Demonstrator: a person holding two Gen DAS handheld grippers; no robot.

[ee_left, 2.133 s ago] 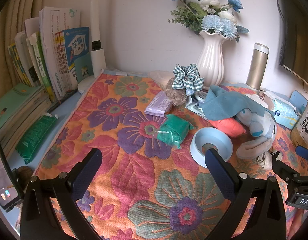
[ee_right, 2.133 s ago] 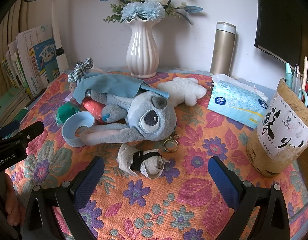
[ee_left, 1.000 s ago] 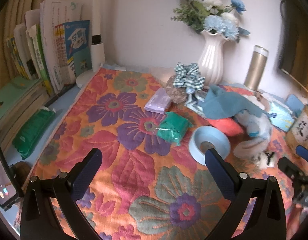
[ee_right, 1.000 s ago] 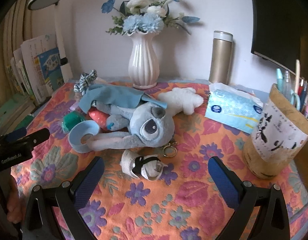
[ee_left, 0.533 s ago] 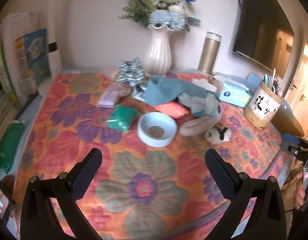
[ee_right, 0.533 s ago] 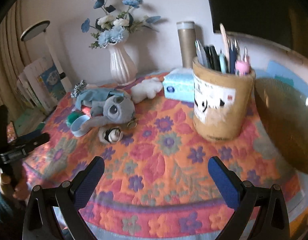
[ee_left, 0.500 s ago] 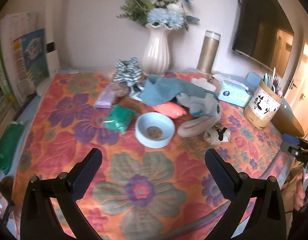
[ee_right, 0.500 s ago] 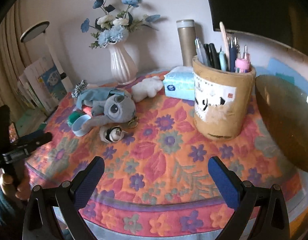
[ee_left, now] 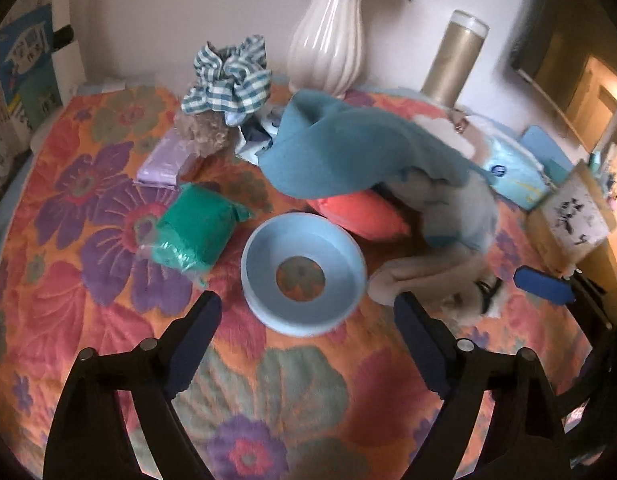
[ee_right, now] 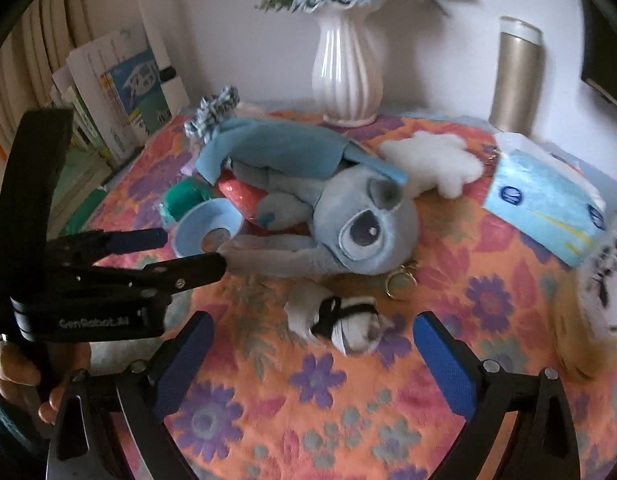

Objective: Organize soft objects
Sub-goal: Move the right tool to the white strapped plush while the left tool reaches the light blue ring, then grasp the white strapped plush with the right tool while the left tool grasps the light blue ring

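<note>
A grey-blue plush toy (ee_right: 360,224) lies mid-table under a teal cloth (ee_right: 276,152); both show in the left wrist view, the plush (ee_left: 456,220) and the cloth (ee_left: 348,156). A white plush (ee_right: 432,160), a coral pouch (ee_left: 356,212), a green packet (ee_left: 196,232), a checked scrunchie (ee_left: 228,76) and a small white bundle with a black strap (ee_right: 340,320) lie around. My left gripper (ee_left: 304,316) is open, just before a light-blue bowl (ee_left: 304,272). My right gripper (ee_right: 312,332) is open, just before the bundle.
A white vase (ee_right: 346,68), a gold flask (ee_right: 516,76) and a tissue pack (ee_right: 548,204) stand at the back and right. Books (ee_right: 120,92) line the left edge. A pen holder (ee_left: 572,220) stands far right. The floral cloth (ee_right: 308,400) covers the table.
Both grippers moved forward and down toward the table after pulling back. The left one now sits close to the bowl, the right one close to the bundle. Objects have not moved.
</note>
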